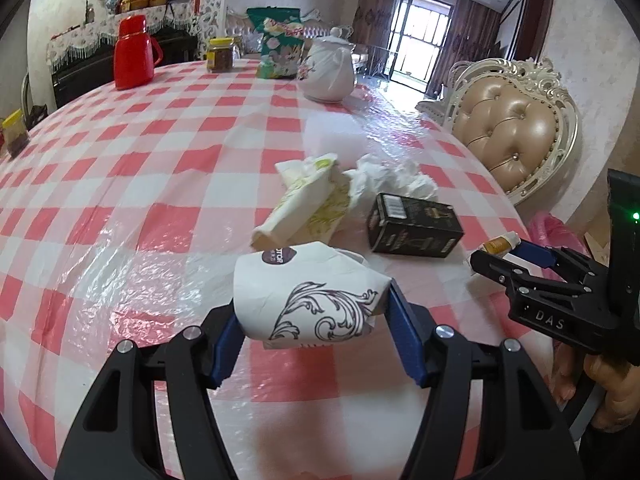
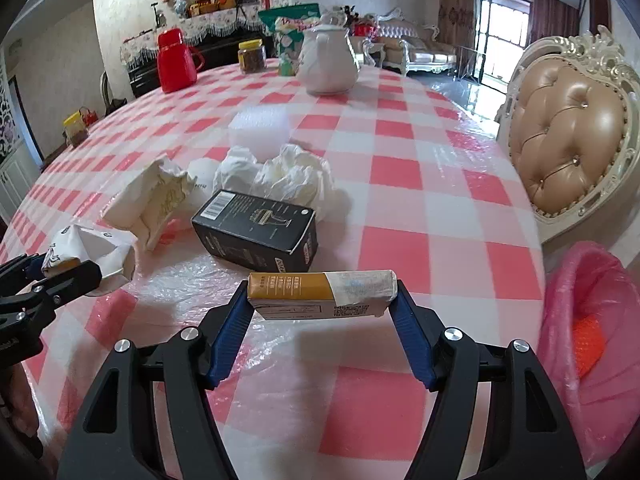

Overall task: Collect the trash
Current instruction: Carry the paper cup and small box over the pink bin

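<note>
My left gripper (image 1: pixel 314 308) is shut on a crushed white paper cup (image 1: pixel 304 280) with a dark scroll print, held just above the checked tablecloth (image 1: pixel 160 184). My right gripper (image 2: pixel 321 294) is shut on a small yellow-and-white carton (image 2: pixel 288 285), gripped end to end, also off the table. On the table beyond lie a black box (image 2: pixel 256 230), a crumpled tissue pack (image 2: pixel 148 204), wadded white tissues (image 2: pixel 288 176) and a white foam block (image 2: pixel 260 128). A bin with a pink liner (image 2: pixel 588 320) stands to the right, below the table edge.
At the far side of the table stand a red thermos (image 2: pixel 174 62), a yellow-lidded jar (image 2: pixel 252 56), a white teapot (image 2: pixel 328 66) and a green snack bag (image 2: pixel 290 36). Another jar (image 2: pixel 76 130) sits at the left edge. A padded chair (image 2: pixel 572 144) stands on the right.
</note>
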